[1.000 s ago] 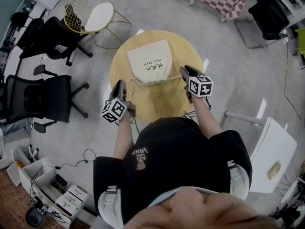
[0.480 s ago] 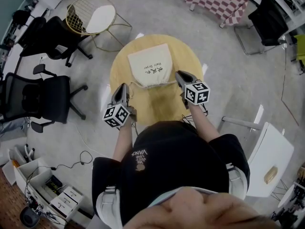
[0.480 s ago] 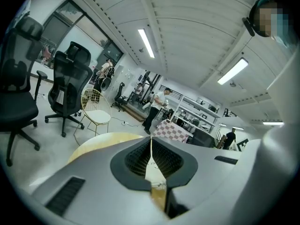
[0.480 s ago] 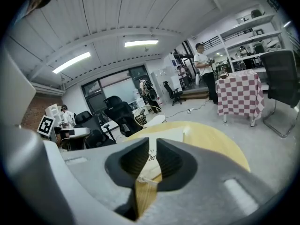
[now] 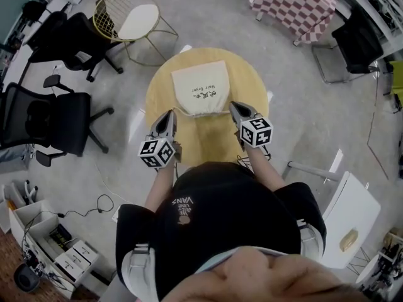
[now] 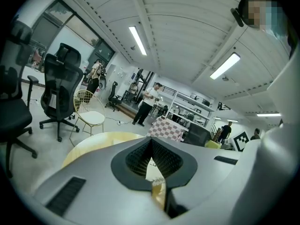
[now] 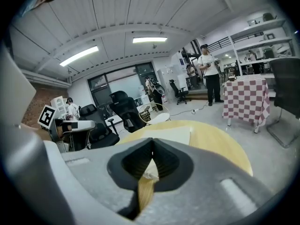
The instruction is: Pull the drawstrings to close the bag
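A cream drawstring bag [image 5: 200,88] lies flat on the round wooden table [image 5: 208,140], its gathered mouth toward me. My left gripper [image 5: 170,115] sits at the mouth's left corner and my right gripper [image 5: 233,107] at its right corner. In the left gripper view the jaws meet, and the left gripper [image 6: 152,142] has a pale bit of drawstring [image 6: 153,170] just under the pads. In the right gripper view the right gripper [image 7: 152,144] is shut the same way on a pale cord end [image 7: 150,175]. The bag [image 7: 168,134] lies beyond it.
A gold wire chair with a white seat [image 5: 129,19] stands behind the table at the left. Black office chairs [image 5: 44,121] are further left, a checked cloth table [image 5: 301,2] at back right, a white chair [image 5: 343,212] at my right. People stand far off.
Both grippers have moved inward to the corners of the bag's mouth, and their jaws have gone from open to shut. The bag has not shifted.
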`<state>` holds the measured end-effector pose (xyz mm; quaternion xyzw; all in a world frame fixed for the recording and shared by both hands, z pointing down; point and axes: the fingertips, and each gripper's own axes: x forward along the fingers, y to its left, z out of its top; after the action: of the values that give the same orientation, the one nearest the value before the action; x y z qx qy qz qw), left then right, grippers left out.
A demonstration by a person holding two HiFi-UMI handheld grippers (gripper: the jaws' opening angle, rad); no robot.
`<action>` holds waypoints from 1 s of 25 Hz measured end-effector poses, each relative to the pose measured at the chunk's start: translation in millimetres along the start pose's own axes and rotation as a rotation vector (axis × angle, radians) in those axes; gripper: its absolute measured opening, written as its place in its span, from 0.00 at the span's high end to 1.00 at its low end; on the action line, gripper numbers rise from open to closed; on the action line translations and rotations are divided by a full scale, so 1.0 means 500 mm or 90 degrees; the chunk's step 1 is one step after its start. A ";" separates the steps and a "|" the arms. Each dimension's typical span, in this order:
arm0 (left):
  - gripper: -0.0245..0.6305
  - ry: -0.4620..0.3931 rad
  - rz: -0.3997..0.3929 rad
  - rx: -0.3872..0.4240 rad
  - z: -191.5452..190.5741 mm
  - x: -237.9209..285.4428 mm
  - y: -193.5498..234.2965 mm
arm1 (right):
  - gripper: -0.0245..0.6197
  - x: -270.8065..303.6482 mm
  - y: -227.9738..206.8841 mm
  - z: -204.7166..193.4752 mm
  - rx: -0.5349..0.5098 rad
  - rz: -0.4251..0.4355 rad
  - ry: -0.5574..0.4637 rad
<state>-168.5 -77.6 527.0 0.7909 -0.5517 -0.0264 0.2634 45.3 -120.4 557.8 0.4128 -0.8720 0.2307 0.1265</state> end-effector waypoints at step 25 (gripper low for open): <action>0.95 0.016 -0.001 0.016 -0.011 0.022 -0.006 | 0.97 0.015 -0.007 0.019 -0.027 -0.006 0.010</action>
<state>-160.0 -84.5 533.0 0.7949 -0.5479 -0.0098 0.2605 43.0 -132.2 553.9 0.4122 -0.8739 0.2146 0.1427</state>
